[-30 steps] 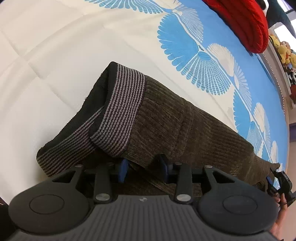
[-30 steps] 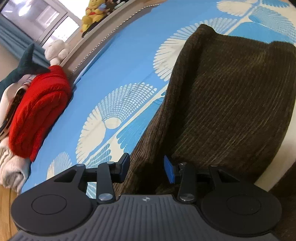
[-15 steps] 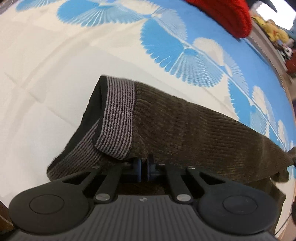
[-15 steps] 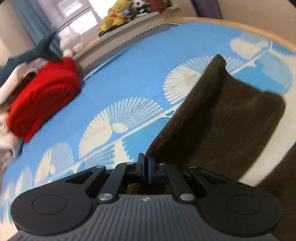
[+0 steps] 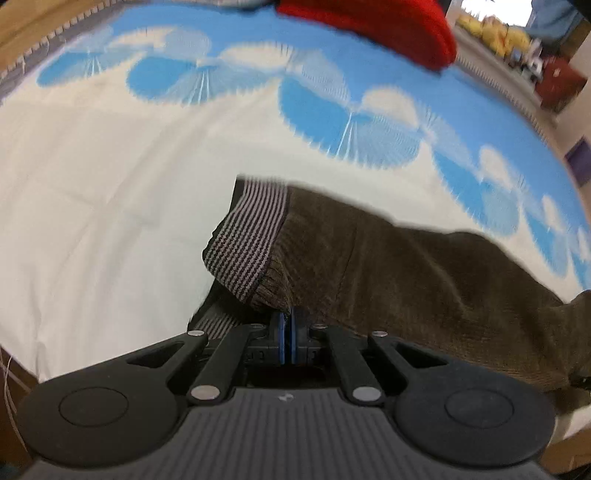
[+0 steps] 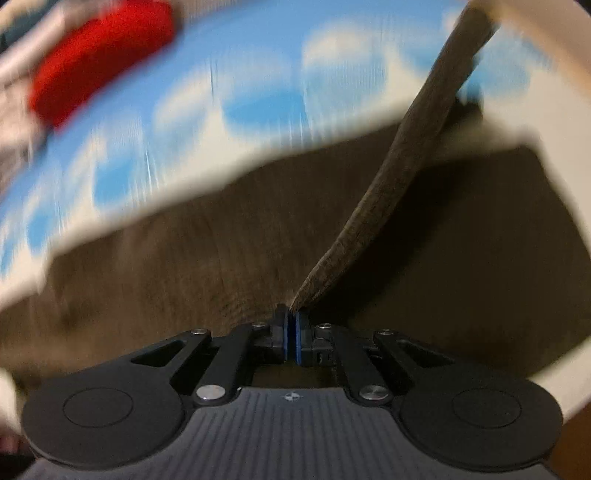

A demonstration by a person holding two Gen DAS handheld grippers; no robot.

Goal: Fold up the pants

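Pants [image 5: 424, 280] on the bed [image 5: 92, 221] look like soft, floppy corduroy, so edge grabs work: left gripper [image 5: 287, 325] pinches by the striped waistband [image 5: 247, 243], right gripper [image 6: 292, 332] clamps a lifted edge.

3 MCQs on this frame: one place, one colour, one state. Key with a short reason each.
1. Where does the red knitted garment lie?
A. on the bed's far blue side
B. over the pants
C. on the floor

2. What colours stripe the waistband of the pants?
A. red and white
B. grey and black
C. blue and yellow

3. How are the left tongs and right tongs set?
A. both wide open
B. one open, one shut
C. both shut on the fabric

Key: A, it rests on the blue-patterned bedcover beyond the pants; B, thin grey and black bands; C, each pair pinches brown cloth.
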